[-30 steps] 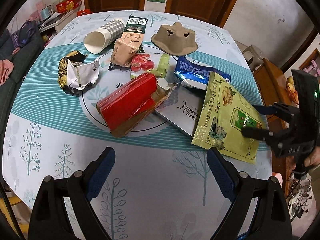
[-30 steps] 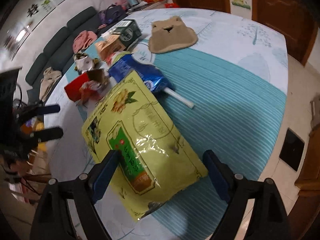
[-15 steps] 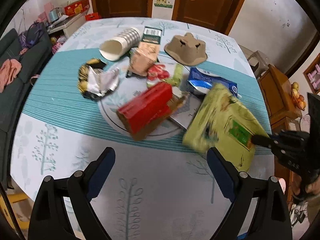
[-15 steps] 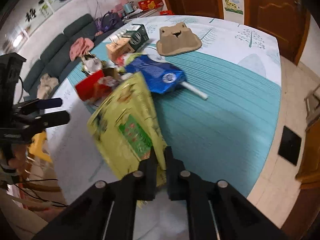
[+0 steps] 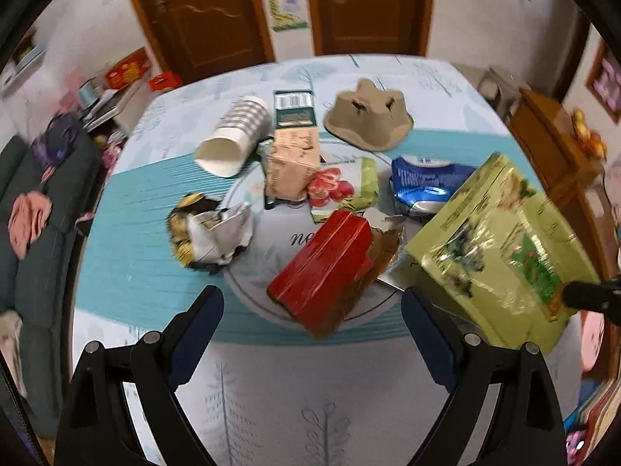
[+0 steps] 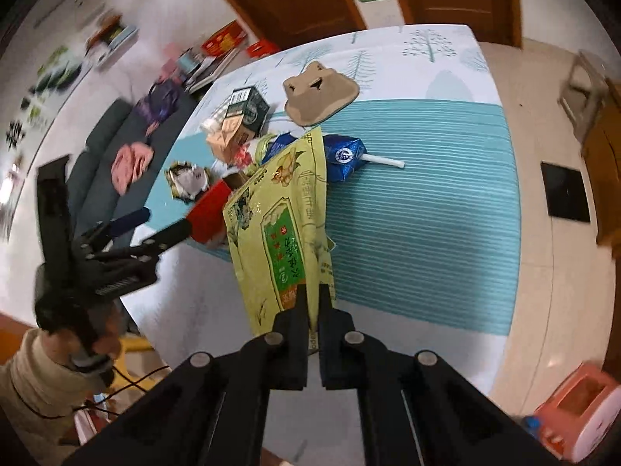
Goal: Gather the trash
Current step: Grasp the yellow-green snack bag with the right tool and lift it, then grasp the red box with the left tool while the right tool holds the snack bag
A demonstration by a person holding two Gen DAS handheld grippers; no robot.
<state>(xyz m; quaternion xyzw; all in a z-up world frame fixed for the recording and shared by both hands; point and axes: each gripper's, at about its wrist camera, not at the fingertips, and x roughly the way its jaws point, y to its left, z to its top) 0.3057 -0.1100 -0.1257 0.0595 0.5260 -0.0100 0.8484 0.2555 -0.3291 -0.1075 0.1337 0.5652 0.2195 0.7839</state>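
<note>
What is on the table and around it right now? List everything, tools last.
yellow-green foil snack bag: 1, lifted off the table, pinched at its edge.
red cardboard box: 1, torn, centre of the table.
blue foil pouch: 1, beyond the bag.
white paper cup: 1, grey-checked, on its side, far left.
dark green carton: 1, far side.
tan crushed carton: 1, in front of the green carton.
brown pulp cup tray: 1, upside down, far side.
crumpled black-gold wrapper: 1, left.
teal-striped tablecloth: 1, covers the table.
left tool: open, empty, above the near edge.
right tool: shut on the bag.
</note>
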